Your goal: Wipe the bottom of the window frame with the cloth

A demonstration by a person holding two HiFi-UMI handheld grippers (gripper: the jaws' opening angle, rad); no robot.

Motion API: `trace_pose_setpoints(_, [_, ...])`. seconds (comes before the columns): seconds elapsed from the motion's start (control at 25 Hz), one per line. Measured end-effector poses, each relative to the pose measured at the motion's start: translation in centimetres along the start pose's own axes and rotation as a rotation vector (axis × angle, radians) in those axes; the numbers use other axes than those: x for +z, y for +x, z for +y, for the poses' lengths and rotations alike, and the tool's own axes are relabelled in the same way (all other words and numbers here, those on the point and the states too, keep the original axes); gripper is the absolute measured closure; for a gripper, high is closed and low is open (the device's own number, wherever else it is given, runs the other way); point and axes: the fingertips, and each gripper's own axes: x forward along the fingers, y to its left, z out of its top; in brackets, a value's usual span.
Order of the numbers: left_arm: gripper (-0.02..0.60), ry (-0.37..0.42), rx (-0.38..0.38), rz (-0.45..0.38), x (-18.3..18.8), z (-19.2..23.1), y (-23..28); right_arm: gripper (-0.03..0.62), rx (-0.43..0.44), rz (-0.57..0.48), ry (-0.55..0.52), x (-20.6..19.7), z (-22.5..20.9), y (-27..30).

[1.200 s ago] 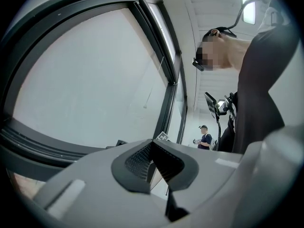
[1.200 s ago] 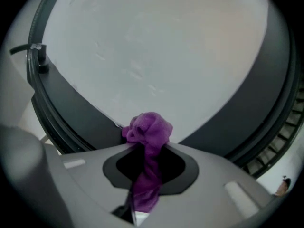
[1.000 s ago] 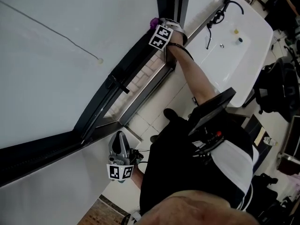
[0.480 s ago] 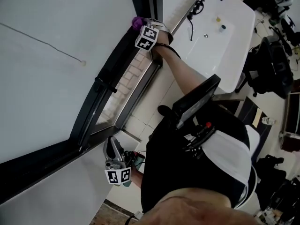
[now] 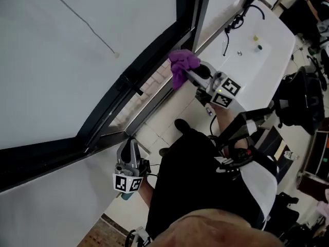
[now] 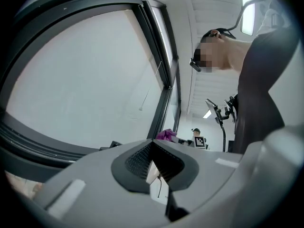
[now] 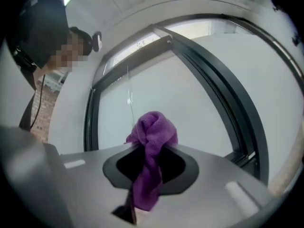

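Our right gripper pinches the purple cloth just beside the window frame, maybe not touching it. We should press it onto the bottom rail and slide slowly. Our left gripper is closed on nothing.

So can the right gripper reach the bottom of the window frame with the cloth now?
Probably yes: the right gripper, jaws shut on the cloth, is beside the window frame, nothing between them.
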Motion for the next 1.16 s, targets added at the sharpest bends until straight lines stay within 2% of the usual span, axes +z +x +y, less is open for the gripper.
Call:
trace_pose_setpoints(0.12, [0.581, -0.002, -0.003, 0.006, -0.1, 0.1, 0.0, 0.523, 0.061, -0.058, -0.027, 1.0, 2.8, -0.4])
trace_pose_setpoints(0.24, [0.581, 0.002, 0.026, 0.011, 0.1, 0.1, -0.5, 0.523, 0.143, -0.063, -0.105, 1.7, 5.5, 0.5])
trace_pose_setpoints(0.4, [0.581, 0.008, 0.043, 0.013, 0.1, 0.5, -0.3, 0.523, 0.213, -0.058, -0.137, 1.8, 7.0, 1.4])
trace_pose_setpoints(0.84, [0.581, 0.033, 0.101, 0.045, -0.5, 0.4, 1.6, 0.523, 0.335, -0.053, -0.108, 0.0, 6.3, 2.5])
trace_pose_setpoints(1.16, [0.581, 0.036, 0.047, 0.079, -1.9, -0.1, 6.2, 0.523, 0.382, -0.085, -0.132, 0.7, 4.6, 1.6])
